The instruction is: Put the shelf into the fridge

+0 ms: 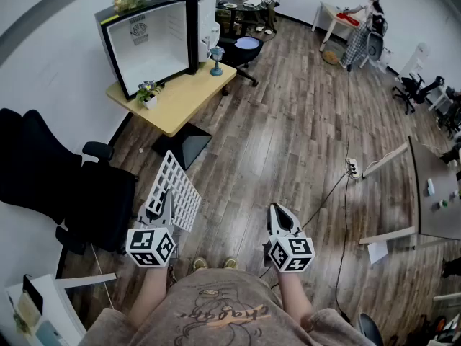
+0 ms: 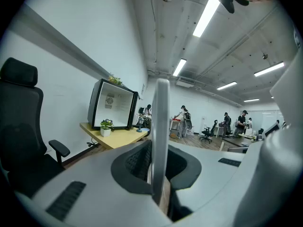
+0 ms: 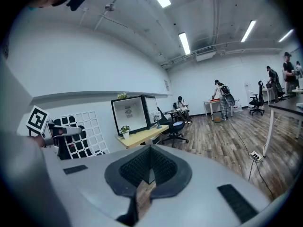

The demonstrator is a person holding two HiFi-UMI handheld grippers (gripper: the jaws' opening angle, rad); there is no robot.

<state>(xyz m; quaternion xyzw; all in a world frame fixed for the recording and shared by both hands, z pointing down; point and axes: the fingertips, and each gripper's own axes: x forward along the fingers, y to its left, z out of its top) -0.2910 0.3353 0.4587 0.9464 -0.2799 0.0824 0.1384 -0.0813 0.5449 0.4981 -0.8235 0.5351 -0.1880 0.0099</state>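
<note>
The left claw [image 1: 165, 202] is clamped on the near edge of the white grid shelf [image 1: 178, 187]. The shelf stands on edge ahead of the claw, above the wood floor [image 1: 288, 135]. The right claw [image 1: 279, 211] is closed with nothing in it, well apart from the shelf.

The fridge [image 1: 144, 45] sits on the yellow worktop [image 1: 184, 99], its door [image 1: 204, 16] swung wide and its white inside facing a broad stretch of bare floor. A black chair [image 1: 43, 171] stands near the shelf's left side.

The left gripper view meets the shelf [image 2: 161, 122] edge-on, as a thin upright strip between the jaws. The right gripper view shows the shelf [image 3: 85, 131] face-on, with its squares plain to see.
</note>
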